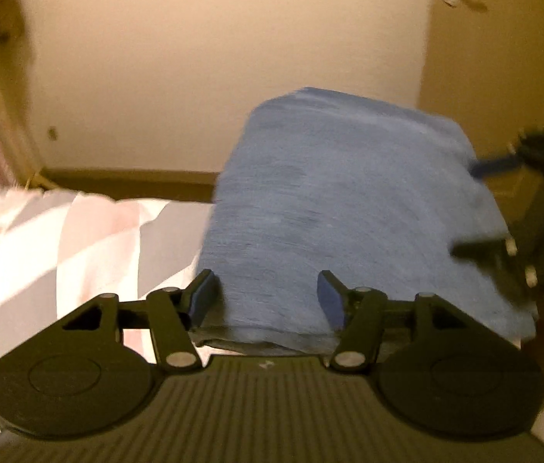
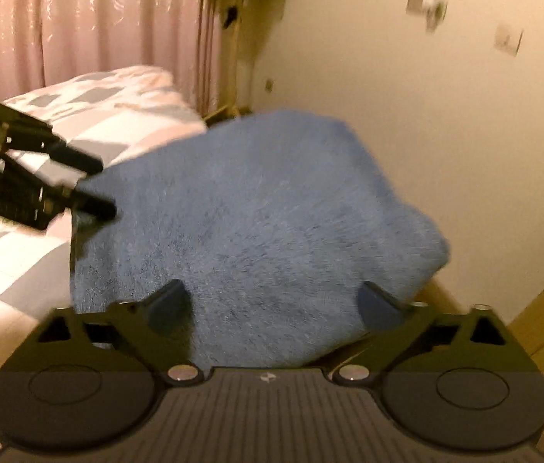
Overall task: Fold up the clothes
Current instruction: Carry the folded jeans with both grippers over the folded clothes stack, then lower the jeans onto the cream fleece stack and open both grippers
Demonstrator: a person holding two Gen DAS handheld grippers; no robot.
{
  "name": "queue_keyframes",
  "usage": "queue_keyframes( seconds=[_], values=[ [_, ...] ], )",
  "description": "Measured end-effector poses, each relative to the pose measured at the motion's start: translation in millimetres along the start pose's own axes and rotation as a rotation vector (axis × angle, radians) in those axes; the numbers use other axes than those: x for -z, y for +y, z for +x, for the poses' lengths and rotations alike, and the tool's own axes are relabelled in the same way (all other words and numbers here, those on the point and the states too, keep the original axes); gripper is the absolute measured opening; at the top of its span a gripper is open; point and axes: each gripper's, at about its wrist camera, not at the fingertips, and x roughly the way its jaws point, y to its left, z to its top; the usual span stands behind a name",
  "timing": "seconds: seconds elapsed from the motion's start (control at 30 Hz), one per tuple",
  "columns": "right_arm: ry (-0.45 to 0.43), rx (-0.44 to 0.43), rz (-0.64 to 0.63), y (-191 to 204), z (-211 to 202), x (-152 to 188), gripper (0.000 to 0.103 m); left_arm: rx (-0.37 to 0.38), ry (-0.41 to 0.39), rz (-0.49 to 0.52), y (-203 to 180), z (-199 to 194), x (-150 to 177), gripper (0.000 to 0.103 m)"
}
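Nearest to us in the left wrist view, our left gripper [image 1: 266, 295] has its two blue-padded fingers [image 1: 202, 293] spread wide apart, and the folded blue knitted garment [image 1: 333, 208] lies between them, its near edge draped down in front of the gripper body. The pads flank the cloth without pinching it. In the right wrist view our right gripper [image 2: 275, 305] stands the same way: jaws wide, dark fingers [image 2: 169, 303] on either side of the same blue garment [image 2: 256, 223], which fills the gap and bulges up over it. Nothing is clamped there that we can see.

The garment is a thick, fuzzy bundle, folded over on itself, and seems to rest across both grippers, above the edge of the bed; the motion blur keeps us from telling how much of it touches the bedding. In the left view our right gripper [image 1: 492, 208] reaches the cloth's right edge, its fingers apart; in the right view our left gripper [image 2: 92, 185] meets the cloth's left edge, also open.

Behind the garment lies a quilt [image 1: 59, 239] in grey, white and pale pink checks. Farther off we see a cream wall [image 1: 214, 77], a wooden frame [image 1: 125, 181] running along its foot, and a pink curtain [image 2: 90, 19] at the head of the bed.
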Motion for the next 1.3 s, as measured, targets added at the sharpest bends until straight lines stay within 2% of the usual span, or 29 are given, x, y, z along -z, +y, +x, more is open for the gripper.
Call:
queue_keyframes(
  seconds=[0.07,0.13,0.17,0.23,0.27,0.3,0.37,0.47,0.57,0.63,0.73,0.83,0.9,1.03,1.17,1.3],
  values=[
    [0.011,-0.008,0.019,-4.3,-3.9,-4.5,0.102,-0.01,-0.005,-0.028,0.4,-5.1,-4.8,0.056],
    [0.002,0.001,0.037,-6.9,-14.5,-13.2,0.093,-0.015,-0.011,-0.054,0.0,-14.0,-10.9,0.049],
    [-0.018,0.005,0.062,-11.1,-21.9,-18.1,0.084,-0.016,-0.017,-0.067,-0.5,-18.7,-12.3,0.048],
    [-0.079,0.013,0.128,-25.0,-33.2,-27.6,0.082,-0.015,-0.034,-0.098,-4.5,-27.8,-17.3,0.048],
    [-0.087,0.017,0.146,-31.1,-32.7,-30.9,0.079,-0.016,-0.038,-0.11,-8.2,-29.2,-19.5,0.048],
    [-0.082,0.02,0.156,-37.0,-28.5,-33.9,0.072,-0.019,-0.038,-0.119,-12.0,-31.1,-20.7,0.048],
    [-0.071,0.027,0.176,-48.6,-20.0,-40.1,0.068,-0.029,-0.013,-0.137,-19.8,-28.5,-22.3,0.048],
    [-0.024,0.005,0.201,-61.2,-3.6,-36.2,0.07,-0.06,0.064,-0.152,-34.2,-14.3,-18.0,0.048],
    [-0.018,-0.02,0.225,-69.4,-2.5,-33.1,0.072,-0.142,0.091,-0.167,-51.8,-17.5,-21.8,0.049],
    [-0.038,-0.049,0.23,-73.7,-13.7,-35.7,0.072,-0.179,0.096,-0.233,-59.3,-30.7,-28.3,0.049],
    [-0.065,-0.102,0.251,-83.0,-43.1,-37.3,0.073,-0.241,0.105,-0.335,-72.7,-54.8,-37.4,0.055],
    [-0.058,-0.178,0.291,-94.4,-76.8,-32.4,0.082,-0.317,0.141,-0.415,-95.0,-82.9,-43.8,0.056],
    [-0.036,-0.227,0.297,-100.6,-96.6,-29.7,0.085,-0.364,0.164,-0.479,-110.5,-104.7,-47.9,0.06],
    [0.012,-0.289,0.264,-108.9,-135.8,-21.4,0.089,-0.408,0.157,-0.602,-144.5,-141.1,-51.6,0.066],
    [0.028,-0.323,0.204,-118.8,-172.9,-15.8,0.092,-0.474,0.118,-0.613,-184.7,-172.5,-64.9,0.071],
    [0.002,-0.346,0.167,-127.9,-201.2,-17.4,0.096,-0.532,0.082,-0.612,-219.3,-202.4,-78.9,0.076]
  ],
)
